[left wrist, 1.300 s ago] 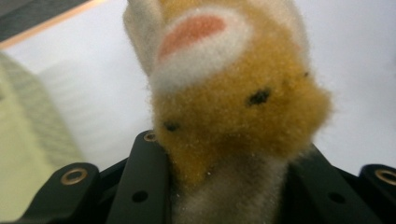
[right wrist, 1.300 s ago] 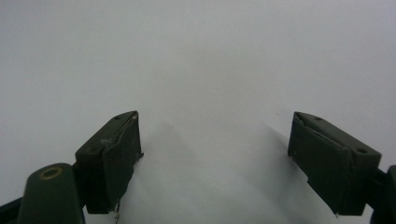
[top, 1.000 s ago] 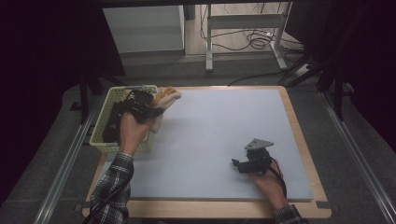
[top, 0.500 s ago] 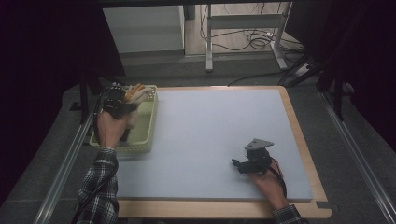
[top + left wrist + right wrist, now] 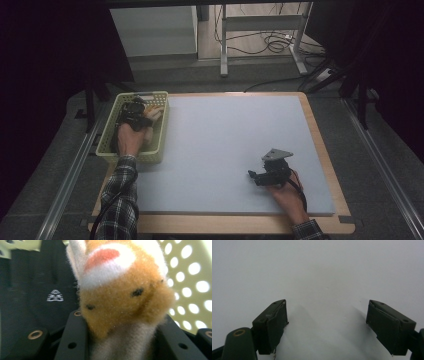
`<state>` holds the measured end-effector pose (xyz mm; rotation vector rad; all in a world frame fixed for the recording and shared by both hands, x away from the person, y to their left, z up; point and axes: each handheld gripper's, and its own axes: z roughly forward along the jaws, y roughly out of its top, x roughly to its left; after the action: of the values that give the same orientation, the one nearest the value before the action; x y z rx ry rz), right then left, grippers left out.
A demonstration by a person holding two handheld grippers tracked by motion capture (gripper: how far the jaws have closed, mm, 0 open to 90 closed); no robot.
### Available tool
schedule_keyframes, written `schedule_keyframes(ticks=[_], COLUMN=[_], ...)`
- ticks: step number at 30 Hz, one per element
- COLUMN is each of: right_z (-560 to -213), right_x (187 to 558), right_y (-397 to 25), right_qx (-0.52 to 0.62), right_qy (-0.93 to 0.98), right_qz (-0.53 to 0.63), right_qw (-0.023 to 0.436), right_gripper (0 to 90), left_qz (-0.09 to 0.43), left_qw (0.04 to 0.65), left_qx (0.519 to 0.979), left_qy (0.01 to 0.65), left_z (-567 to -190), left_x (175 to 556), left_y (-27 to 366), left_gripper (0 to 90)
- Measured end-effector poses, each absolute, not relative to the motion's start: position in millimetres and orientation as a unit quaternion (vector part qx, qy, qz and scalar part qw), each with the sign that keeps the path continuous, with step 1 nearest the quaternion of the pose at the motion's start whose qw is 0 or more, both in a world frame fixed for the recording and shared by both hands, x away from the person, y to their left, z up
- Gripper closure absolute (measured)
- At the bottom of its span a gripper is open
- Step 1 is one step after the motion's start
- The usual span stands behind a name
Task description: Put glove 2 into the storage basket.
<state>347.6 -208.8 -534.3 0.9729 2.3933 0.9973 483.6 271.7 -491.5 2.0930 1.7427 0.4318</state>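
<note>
My left gripper (image 5: 136,114) is inside the pale green perforated basket (image 5: 111,136) at the table's left. It is shut on an orange and white plush toy (image 5: 154,114). In the left gripper view the plush toy (image 5: 120,290) sits squeezed between the black jaws, close to the lens, with the basket wall (image 5: 192,280) behind it and a black item (image 5: 32,290) with a small white logo at the left. My right gripper (image 5: 256,177) rests low over the light grey mat (image 5: 230,135) at the front right. Its jaws stand wide apart in the right gripper view, with bare mat (image 5: 322,277) between them.
The mat covers most of a wooden-edged table (image 5: 326,165). Metal rails (image 5: 65,180) run along both sides of the table. Beyond the far edge stand a white cabinet (image 5: 155,30) and a metal frame with cables (image 5: 270,40) on the floor.
My left gripper has carried the plush toy from the basket's right rim across and down into the basket. The right gripper has stayed in place.
</note>
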Motion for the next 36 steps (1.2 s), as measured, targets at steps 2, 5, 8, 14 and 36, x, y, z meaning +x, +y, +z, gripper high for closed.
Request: schedule_keyframes(ticks=[2,5,8,14,36], right_z=[-534,-534,-534,-534,-534], right_x=[348,348,348,348,348], right_y=[-209,-209,-209,-209,-209], right_qx=[0.345,0.345,0.345,0.346,0.346], right_qy=[0.849,0.849,0.849,0.849,0.849], right_qz=[0.354,0.354,0.354,0.354,0.354], right_qw=[0.185,0.185,0.185,0.184,0.184], right_gripper=[16.9,16.9,16.9,16.9,16.9], left_qz=[0.149,0.136,0.129,0.131,0.119], left_qw=[0.185,0.173,0.165,0.182,0.225], left_qx=[0.75,0.761,0.763,0.747,0.76], left_qy=[0.618,0.611,0.612,0.626,0.598], left_z=[-496,-501,-503,-501,-485], left_x=[487,493,496,492,475], left_y=[266,257,253,270,285], left_gripper=[64.6,62.3,50.1,12.0,55.0])
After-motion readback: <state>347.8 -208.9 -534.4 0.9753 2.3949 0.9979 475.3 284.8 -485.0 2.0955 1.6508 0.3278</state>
